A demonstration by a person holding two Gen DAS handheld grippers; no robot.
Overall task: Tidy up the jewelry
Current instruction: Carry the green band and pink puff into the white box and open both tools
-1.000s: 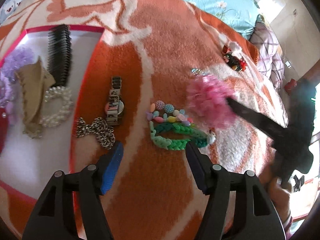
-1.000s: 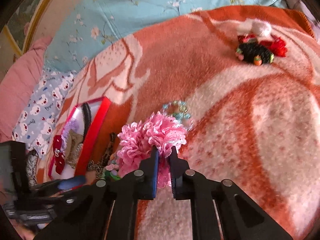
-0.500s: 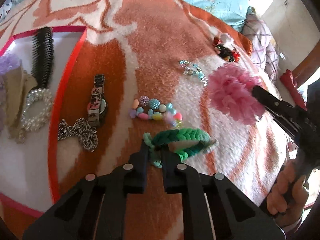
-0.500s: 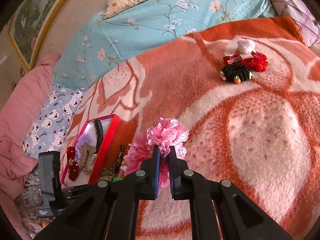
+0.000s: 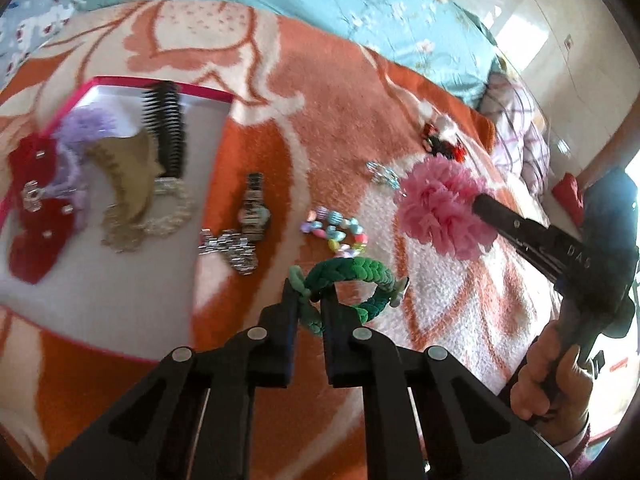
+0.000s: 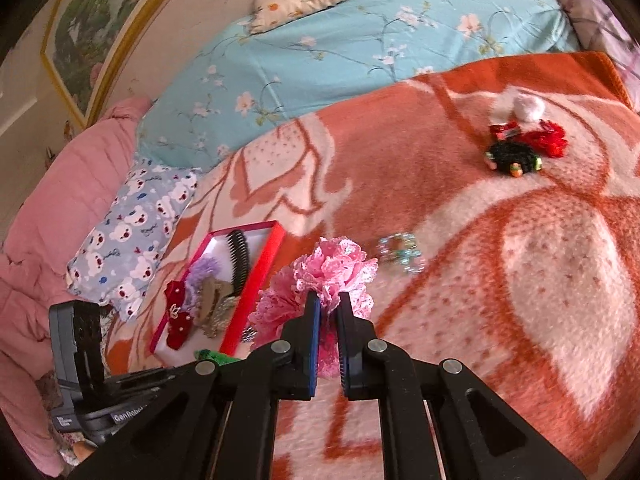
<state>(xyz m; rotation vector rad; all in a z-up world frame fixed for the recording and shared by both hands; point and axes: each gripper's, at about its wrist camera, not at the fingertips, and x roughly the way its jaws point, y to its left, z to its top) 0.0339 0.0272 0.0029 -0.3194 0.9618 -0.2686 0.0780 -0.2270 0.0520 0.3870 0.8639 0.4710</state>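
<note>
Lifting since earlier, left gripper fingers clamping green braided band, right gripper gripping pink scrunchie

Home bedroom: bed w/ orange blanket, floral sheet, pillows, framed pic.

Orange-and-cream floral blanket; pink frilly scrunchie; braided green bracelet; red-rimmed white tray; turquoise blossom-print sheet.
</note>
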